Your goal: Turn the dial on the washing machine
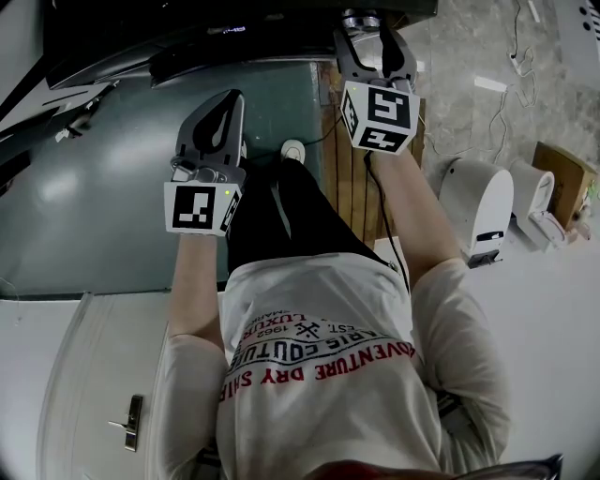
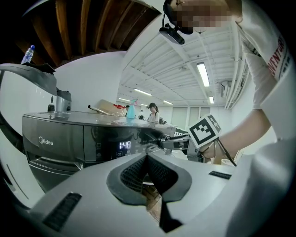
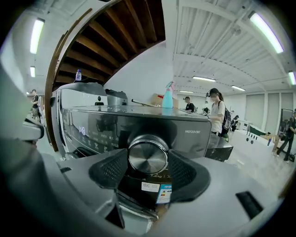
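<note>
The washing machine (image 3: 185,132) is dark grey with a lit display (image 2: 124,145). Its chrome dial (image 3: 148,156) sits between the two black pads of my right gripper (image 3: 148,163), which is shut on the dial's sides. In the head view the right gripper (image 1: 367,28) reaches up to the dial (image 1: 361,17) at the top edge. From the left gripper view the right gripper (image 2: 155,140) shows against the machine's front panel. My left gripper (image 1: 223,101) hangs in front of the machine, away from it. Its pads (image 2: 138,169) meet, shut on nothing.
A spray bottle (image 3: 167,99) and a box stand on the machine's top. A wooden panel (image 1: 342,159) runs beside my right arm. White appliances (image 1: 478,211) and a cardboard box (image 1: 562,178) sit on the floor to the right. People (image 3: 216,111) stand in the background.
</note>
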### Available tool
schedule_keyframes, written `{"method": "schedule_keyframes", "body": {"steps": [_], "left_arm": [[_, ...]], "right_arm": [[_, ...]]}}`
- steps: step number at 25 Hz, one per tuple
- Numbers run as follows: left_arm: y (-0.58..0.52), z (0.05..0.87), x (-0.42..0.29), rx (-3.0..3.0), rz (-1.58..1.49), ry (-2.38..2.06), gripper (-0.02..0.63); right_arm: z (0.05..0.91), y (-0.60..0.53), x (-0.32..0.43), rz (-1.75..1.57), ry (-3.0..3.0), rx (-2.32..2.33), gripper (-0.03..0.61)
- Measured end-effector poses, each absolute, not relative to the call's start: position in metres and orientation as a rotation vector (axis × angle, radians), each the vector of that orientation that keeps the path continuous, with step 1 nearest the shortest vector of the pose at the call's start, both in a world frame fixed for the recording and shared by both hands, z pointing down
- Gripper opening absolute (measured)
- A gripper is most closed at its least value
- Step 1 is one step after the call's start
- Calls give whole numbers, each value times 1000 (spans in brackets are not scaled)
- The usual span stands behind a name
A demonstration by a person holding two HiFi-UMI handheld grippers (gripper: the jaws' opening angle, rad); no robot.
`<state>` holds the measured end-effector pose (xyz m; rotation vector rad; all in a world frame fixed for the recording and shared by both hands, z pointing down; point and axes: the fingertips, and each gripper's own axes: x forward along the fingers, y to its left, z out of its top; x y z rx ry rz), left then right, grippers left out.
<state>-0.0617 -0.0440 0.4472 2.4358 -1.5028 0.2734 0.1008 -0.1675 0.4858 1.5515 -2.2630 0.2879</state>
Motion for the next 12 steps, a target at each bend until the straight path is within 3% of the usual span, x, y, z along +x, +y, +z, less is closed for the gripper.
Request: {"method": "schedule_keyframes", "body": {"steps": [4,12], "left_arm": [[-46,447,-60,2450,287,-1491,15],[-50,452,-52,2465,284,-1462,15]], "right_arm": [[486,-168,100,257,-2281,1534,291],[491,-162,92,-203,-2133,1404,334]]}}
